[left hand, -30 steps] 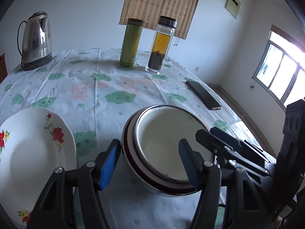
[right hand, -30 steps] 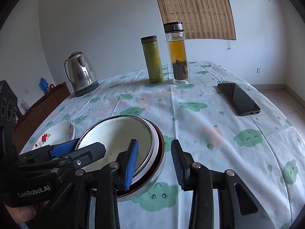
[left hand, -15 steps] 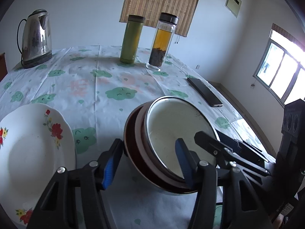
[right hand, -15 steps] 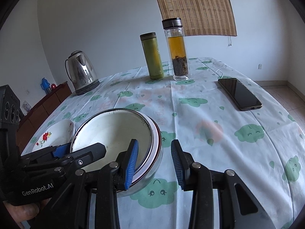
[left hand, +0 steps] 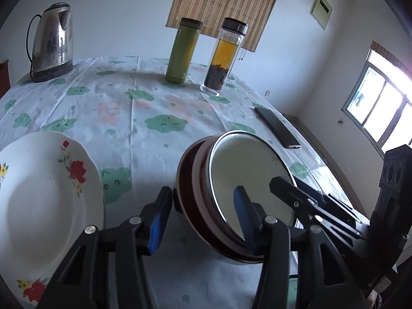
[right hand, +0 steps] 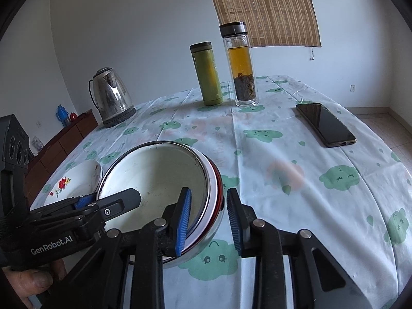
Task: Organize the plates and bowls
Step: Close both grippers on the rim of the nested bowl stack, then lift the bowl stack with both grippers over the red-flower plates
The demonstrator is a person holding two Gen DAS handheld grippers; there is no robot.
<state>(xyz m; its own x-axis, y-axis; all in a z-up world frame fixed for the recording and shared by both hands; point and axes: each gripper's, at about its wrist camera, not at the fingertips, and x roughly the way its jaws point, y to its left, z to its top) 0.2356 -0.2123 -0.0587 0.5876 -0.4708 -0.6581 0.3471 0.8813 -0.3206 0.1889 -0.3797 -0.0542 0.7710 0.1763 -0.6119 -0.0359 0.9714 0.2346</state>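
Observation:
A stack of nested bowls (left hand: 244, 164), white enamel inside, brown and metal outside, is tipped up on the cloud-print tablecloth (left hand: 128, 118). My left gripper (left hand: 203, 200) straddles its left wall, one pad inside and one pressed on the outside, its jaws closing. My right gripper (right hand: 208, 193) straddles the right wall of the bowl stack (right hand: 154, 175); its jaws are closing, and a thin gap still shows at the outer pad. A white flowered plate (left hand: 46, 200) lies to the left.
At the back stand a steel kettle (left hand: 51, 43), a green flask (left hand: 182, 51) and a glass tea bottle (left hand: 224, 56). A black phone (right hand: 324, 123) lies on the right. The table's edge curves away on the right, above the floor. A wooden cabinet (right hand: 64, 139) stands behind on the left.
Both grippers' jaws have narrowed around the bowl walls. The bowl stack has tipped, its left side rising and its opening turning to the right. Neither hand has shifted.

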